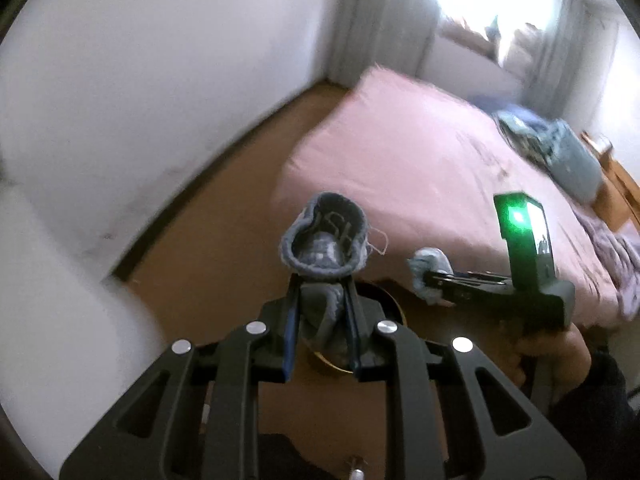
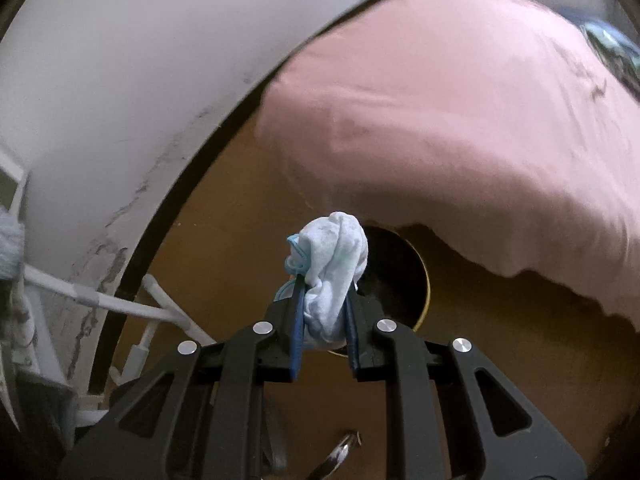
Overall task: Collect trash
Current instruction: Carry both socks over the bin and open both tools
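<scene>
**Colours across both wrist views**

On my left gripper [image 1: 322, 312] I see black linkages, silver rivets and blue finger pads [image 1: 290, 320], pinching a grey-blue knitted sock [image 1: 324, 240] with a paler cuff and faint lettering inside. My right gripper [image 2: 324, 312] has the same black, silver and blue, and clamps a white sock [image 2: 334, 272] faintly speckled green, edged in light blue. Its housing shows a bright green light [image 1: 518, 216] from the left view. The bed sheet [image 2: 460, 120] is plain pink, the floor [image 2: 224, 248] tan brown, the wall [image 1: 140, 80] white with dark scuffs. A dark round bin opening [image 2: 400, 276] has a gold rim. Bluish patterned clothes [image 1: 560, 144] lie on the bed.
</scene>
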`<move>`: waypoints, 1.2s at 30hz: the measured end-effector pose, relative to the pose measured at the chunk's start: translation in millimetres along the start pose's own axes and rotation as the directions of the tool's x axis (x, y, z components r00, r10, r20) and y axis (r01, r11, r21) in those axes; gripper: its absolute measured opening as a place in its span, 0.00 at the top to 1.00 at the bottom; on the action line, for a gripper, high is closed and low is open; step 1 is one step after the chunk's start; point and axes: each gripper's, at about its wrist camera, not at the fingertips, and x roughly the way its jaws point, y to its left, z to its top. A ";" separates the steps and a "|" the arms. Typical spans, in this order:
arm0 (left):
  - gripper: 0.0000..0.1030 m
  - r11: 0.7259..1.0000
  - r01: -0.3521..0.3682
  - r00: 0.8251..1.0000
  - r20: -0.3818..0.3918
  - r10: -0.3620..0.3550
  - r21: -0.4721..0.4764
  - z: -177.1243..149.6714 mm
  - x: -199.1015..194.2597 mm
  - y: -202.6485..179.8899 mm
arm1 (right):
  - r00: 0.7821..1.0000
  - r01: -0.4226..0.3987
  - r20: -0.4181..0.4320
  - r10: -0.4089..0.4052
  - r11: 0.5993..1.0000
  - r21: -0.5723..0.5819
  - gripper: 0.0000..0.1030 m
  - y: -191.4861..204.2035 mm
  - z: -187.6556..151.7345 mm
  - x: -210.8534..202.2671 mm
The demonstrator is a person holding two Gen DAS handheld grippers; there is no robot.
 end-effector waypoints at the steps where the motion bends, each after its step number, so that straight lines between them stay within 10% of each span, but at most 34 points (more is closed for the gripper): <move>1: 0.80 1.000 0.016 0.999 -0.028 -0.016 0.003 0.7 19.7 -5.0 | 1.000 -0.001 -0.012 0.002 1.000 0.022 0.84 -8.7 -0.6 7.8; 15: 0.80 0.998 0.064 0.975 -0.214 -0.065 -0.010 -5.8 146.7 -16.6 | 0.996 -0.015 -0.087 0.023 0.996 0.092 0.83 -40.1 -6.6 53.5; 17: 0.80 0.998 0.065 0.974 -0.218 -0.066 -0.011 -7.4 146.9 -13.8 | 0.996 -0.024 -0.078 0.031 0.995 0.095 0.72 -40.1 -5.2 51.3; 19: 0.80 0.998 0.066 0.973 -0.223 -0.067 -0.011 -5.7 150.4 -13.8 | 0.998 -0.026 -0.057 0.033 0.994 0.109 0.40 -41.9 -4.8 47.5; 33: 0.80 0.994 0.104 0.962 -0.258 -0.094 0.025 1.7 162.8 -28.6 | 0.999 -0.016 0.032 0.011 0.984 0.175 0.40 -51.3 4.3 24.0; 36: 0.59 0.995 0.087 0.958 -0.279 -0.072 0.044 5.5 167.2 -33.1 | 0.998 -0.026 0.055 0.015 0.979 0.204 0.37 -55.8 7.0 17.8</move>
